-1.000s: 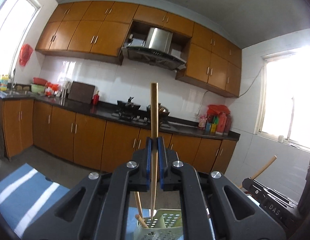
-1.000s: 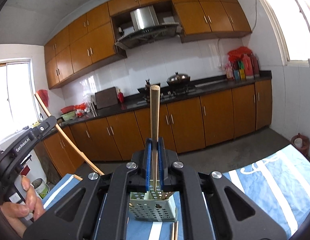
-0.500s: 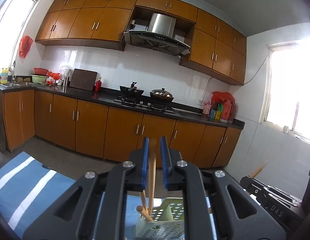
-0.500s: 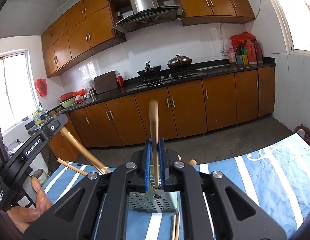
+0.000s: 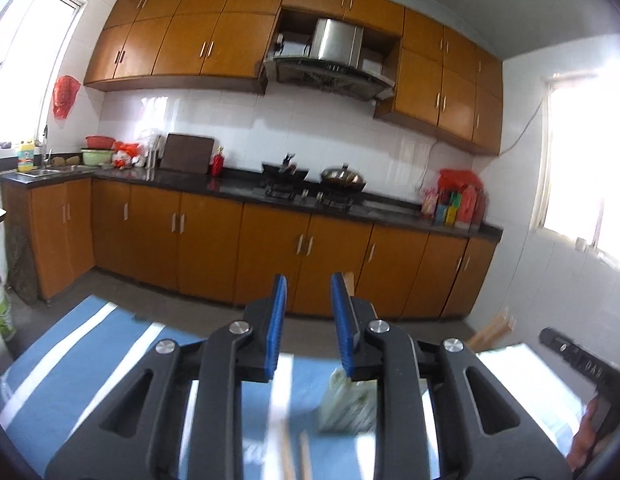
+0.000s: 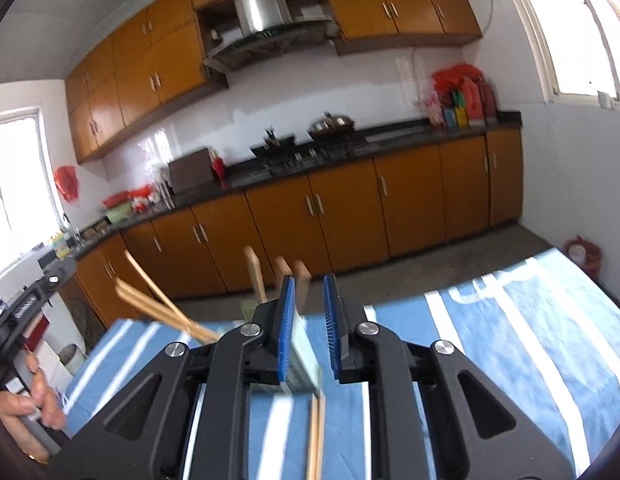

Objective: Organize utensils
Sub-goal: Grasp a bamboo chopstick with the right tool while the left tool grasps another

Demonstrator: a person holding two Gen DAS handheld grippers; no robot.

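My left gripper (image 5: 308, 324) is open and empty, above the blue striped cloth (image 5: 81, 364). The pale green perforated utensil basket (image 5: 346, 406) stands just right of its fingers, with chopstick tops (image 5: 490, 328) sticking out beyond. Two chopsticks (image 5: 293, 456) lie on the cloth below. My right gripper (image 6: 308, 326) is open and empty right over the basket (image 6: 301, 360). Several wooden chopsticks (image 6: 253, 276) stand in the basket behind the left finger. Two more chopsticks (image 6: 316, 436) lie flat on the cloth in front of it.
The other gripper and the hand holding it (image 6: 29, 384) show at the left edge of the right wrist view. The striped cloth (image 6: 510, 360) stretches wide to the right. Kitchen cabinets (image 5: 269, 248) and a stove counter (image 6: 310, 156) stand beyond the table.
Both grippers have opened and let go of their chopsticks, which now stand in the basket. The left gripper has swung to the left of the basket; both views are blurred by motion.
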